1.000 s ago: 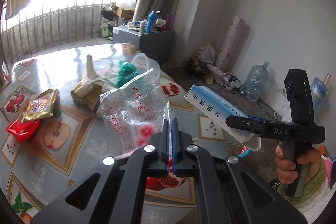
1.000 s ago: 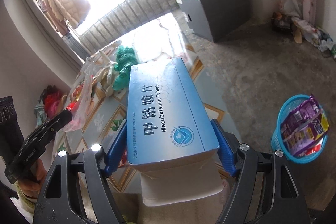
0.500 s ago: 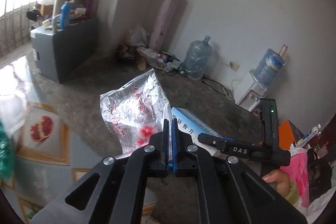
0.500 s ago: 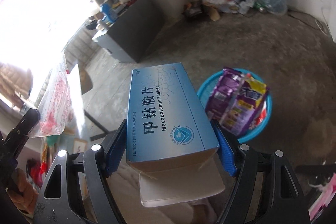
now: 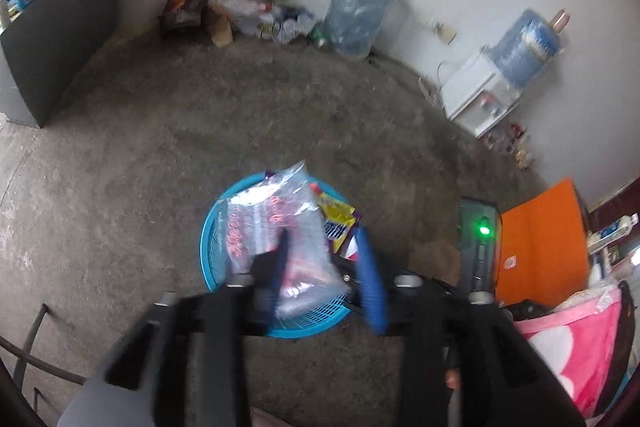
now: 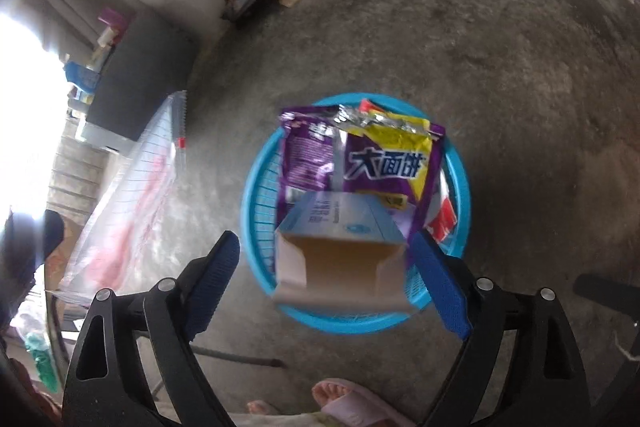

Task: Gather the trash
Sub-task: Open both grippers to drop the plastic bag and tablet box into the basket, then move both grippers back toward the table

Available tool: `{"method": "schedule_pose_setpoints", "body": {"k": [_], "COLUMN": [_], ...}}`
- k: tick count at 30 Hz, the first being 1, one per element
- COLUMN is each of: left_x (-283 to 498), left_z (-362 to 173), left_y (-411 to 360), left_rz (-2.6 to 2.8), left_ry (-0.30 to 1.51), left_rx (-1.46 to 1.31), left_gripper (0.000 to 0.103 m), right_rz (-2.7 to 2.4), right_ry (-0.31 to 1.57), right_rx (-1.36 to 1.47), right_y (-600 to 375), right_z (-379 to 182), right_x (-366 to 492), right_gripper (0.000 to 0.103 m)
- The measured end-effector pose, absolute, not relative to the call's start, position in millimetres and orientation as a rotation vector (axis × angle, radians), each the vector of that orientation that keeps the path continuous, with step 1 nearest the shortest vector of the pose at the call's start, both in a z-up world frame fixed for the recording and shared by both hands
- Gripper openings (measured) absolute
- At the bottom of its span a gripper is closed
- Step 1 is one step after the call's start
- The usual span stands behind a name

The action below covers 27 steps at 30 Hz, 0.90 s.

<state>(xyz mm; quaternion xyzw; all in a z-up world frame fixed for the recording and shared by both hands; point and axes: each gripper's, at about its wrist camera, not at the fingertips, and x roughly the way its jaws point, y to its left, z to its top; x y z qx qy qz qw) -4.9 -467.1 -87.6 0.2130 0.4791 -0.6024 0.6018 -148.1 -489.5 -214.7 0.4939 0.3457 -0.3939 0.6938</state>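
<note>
Both hand-held grippers, left [image 5: 324,247] and right [image 6: 324,255], point steeply down, jaws just opened, over the blue basket [image 6: 256,195].

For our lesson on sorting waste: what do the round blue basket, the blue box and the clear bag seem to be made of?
Basket: likely moulded plastic, with a slatted wall, smooth rim and even bright colour.
Box: thin cardboard, printed blue outside, plain brown inside its open end, with folded flaps.
Bag: thin see-through plastic film, glossy and creased, with pink print.
</note>
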Motion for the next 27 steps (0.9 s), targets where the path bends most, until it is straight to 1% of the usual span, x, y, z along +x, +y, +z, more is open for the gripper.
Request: {"method": "schedule_pose_setpoints", "body": {"k": [2,4,6,12,16,22,27], "left_x": [-2.8,2.6,9.3,23.1,26.1,25.8,29.4], "left_z": [-101.7,-101.2,-95.9,-71.0,-44.4,1.6,40.1], "left_y": [-475.0,-467.5,-462.4,-446.9,-433.4,-387.0,-324.8], "left_rz": [-1.356,-1.358,-1.362,-1.362,-1.368,-1.368,-1.324], "left_ry": [1.153,1.182,1.189,1.174,1.135,1.038,0.921], "left_rx": [0.521,0.476,0.429,0.34,0.284,0.247,0.214], "left_gripper": [0.047,0.047,0.049,0.05,0.05,0.05,0.06], "right_rz": [-0.928,-0.937,-0.952,-0.983,-0.978,-0.932,-0.864], "right_ry": [0.803,0.768,0.727,0.662,0.629,0.599,0.599], "right_rx": [1.124,1.168,1.19,1.191,1.175,1.096,0.93], "right_y": [-491.8,-489.0,-484.8,-481.0,-478.6,-459.6,-429.6], "right_z": [-230.9,-233.3,-228.7,-213.1,-200.8,-168.2,-119.8], "right_x": [-152.6,-164.9,-179.0,-203.2,-205.3,-193.3,-164.4], "right_gripper": [0.084,0.084,0.084,0.084,0.084,0.083,0.083]}}
